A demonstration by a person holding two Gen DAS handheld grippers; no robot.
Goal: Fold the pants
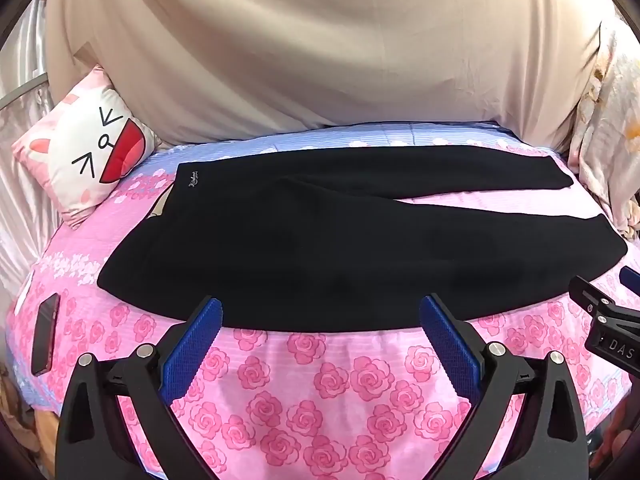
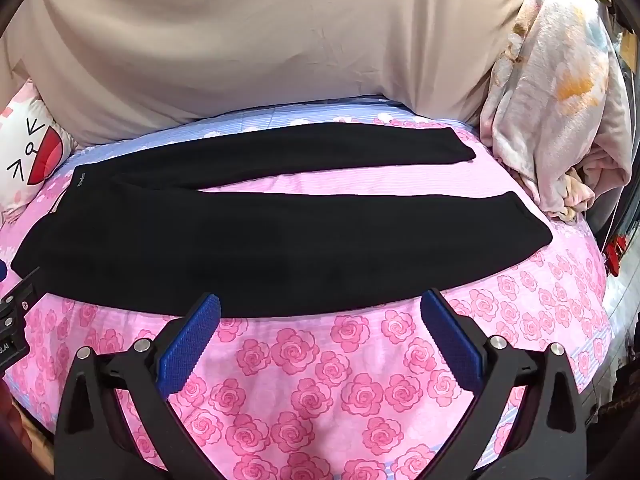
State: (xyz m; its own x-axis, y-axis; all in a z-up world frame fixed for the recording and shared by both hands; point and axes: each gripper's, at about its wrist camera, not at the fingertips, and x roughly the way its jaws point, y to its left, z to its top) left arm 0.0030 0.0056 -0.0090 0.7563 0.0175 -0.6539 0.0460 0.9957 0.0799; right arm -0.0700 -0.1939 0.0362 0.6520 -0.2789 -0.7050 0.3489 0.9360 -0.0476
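Note:
Black pants (image 1: 320, 248) lie flat on a pink rose-print bed cover (image 1: 320, 384), waist at the left, two legs spread apart toward the right. They also show in the right wrist view (image 2: 260, 248). My left gripper (image 1: 320, 312) is open and empty, its blue pads just at the near edge of the pants. My right gripper (image 2: 320, 308) is open and empty, at the near edge of the near leg. The right gripper's body (image 1: 608, 320) shows at the right of the left wrist view.
A cat-face pillow (image 1: 88, 148) leans at the back left. A beige sheet (image 1: 320, 48) hangs behind the bed. A floral blanket (image 2: 560, 100) is piled at the right. A dark phone (image 1: 45, 336) lies on the cover at the left edge.

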